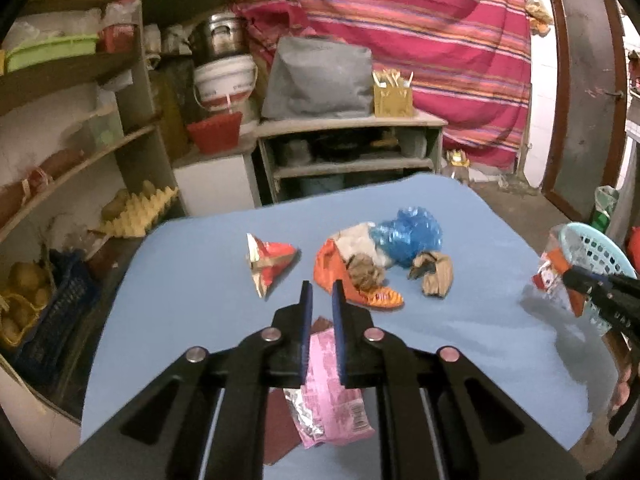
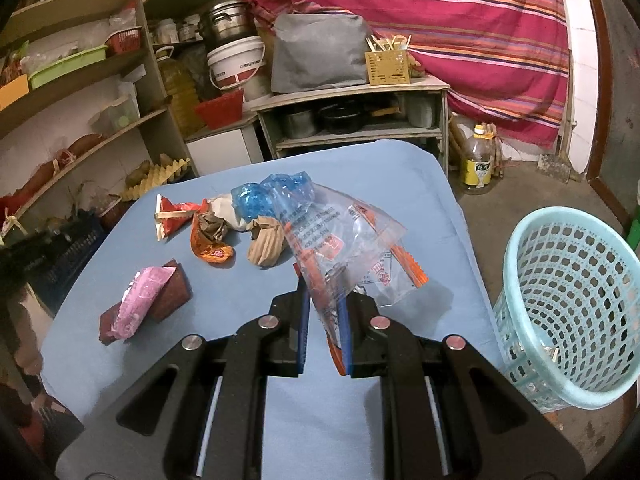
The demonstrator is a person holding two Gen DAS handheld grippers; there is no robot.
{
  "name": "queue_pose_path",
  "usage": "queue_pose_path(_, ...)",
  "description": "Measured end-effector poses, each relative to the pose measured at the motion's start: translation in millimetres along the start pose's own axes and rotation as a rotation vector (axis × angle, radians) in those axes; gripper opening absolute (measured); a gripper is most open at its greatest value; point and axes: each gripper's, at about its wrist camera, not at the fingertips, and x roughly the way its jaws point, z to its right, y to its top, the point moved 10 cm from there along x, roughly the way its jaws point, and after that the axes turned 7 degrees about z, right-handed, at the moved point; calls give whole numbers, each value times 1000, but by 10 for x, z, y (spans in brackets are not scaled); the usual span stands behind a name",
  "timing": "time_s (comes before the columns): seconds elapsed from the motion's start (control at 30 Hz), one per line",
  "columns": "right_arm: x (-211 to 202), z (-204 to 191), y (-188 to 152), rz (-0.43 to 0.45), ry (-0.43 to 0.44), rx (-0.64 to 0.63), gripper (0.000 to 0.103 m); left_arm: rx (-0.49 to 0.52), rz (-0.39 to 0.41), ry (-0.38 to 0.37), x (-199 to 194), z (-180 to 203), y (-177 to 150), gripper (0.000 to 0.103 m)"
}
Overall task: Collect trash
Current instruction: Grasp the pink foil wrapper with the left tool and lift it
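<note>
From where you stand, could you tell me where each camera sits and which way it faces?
Left wrist: on the left gripper, looking forward and down over the blue table; its fingers straddle the pink wrapper; the right gripper shows at the right edge.
Right wrist: on the right gripper, looking forward and down over the table and basket; it is shut on the clear bag.
Shared: table, pink wrapper, red wrapper, blue bag, basket.

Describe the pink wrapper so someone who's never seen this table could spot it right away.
Find the blue table, then its near left part, away from the basket. The pink wrapper lies across a dark red-brown block. It is the only pink piece, flat, with a silvery torn end.
</note>
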Motion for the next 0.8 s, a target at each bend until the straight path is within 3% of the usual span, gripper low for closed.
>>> queue_pose_path(0.07, 19, 4, -23, -8, 2, -1, 14, -21, -45, 1, 98, -40, -139, 13)
queue_pose_path(0.1, 21, 7, -27, -9, 2, -3, 14, -28, -67, -2, 149, -46, -216, 26)
queue_pose_path(0.13, 30, 7, -36, -12, 1, -6, 14, -35, -90, 1, 203, -56, -307, 56)
queue_pose_path(0.17, 28, 7, -41, -14, 0, -6, 14, -40, -103, 18, 251, -72, -405, 70)
queue_pose_path(0.2, 29, 11, -49, -16, -2, -8, 14, -37, -97, 33, 277, -79, -467, 76)
queue_pose_path(0.47, 45, 47, -116, -34, -16, -20, 14, -88, -241, -3, 701, -127, -972, 75)
queue_pose_path(0.5, 51, 37, -120, -36, -17, -24, 14, -96, -246, -6, 718, -142, -1002, 70)
queue_pose_path(0.53, 57, 36, -123, -37, -18, -27, 14, -107, -251, -9, 735, -157, -1025, 49)
queue_pose_path(0.6, 76, 13, -139, -42, -18, -33, 14, -126, -261, -42, 762, -154, -1048, 37)
queue_pose_path(0.63, 89, 1, -146, -45, -19, -37, 14, -127, -253, -44, 741, -165, -1037, 24)
queue_pose_path(0.8, 110, -57, -166, -49, -19, -51, 14, -95, -219, -39, 686, -137, -974, 16)
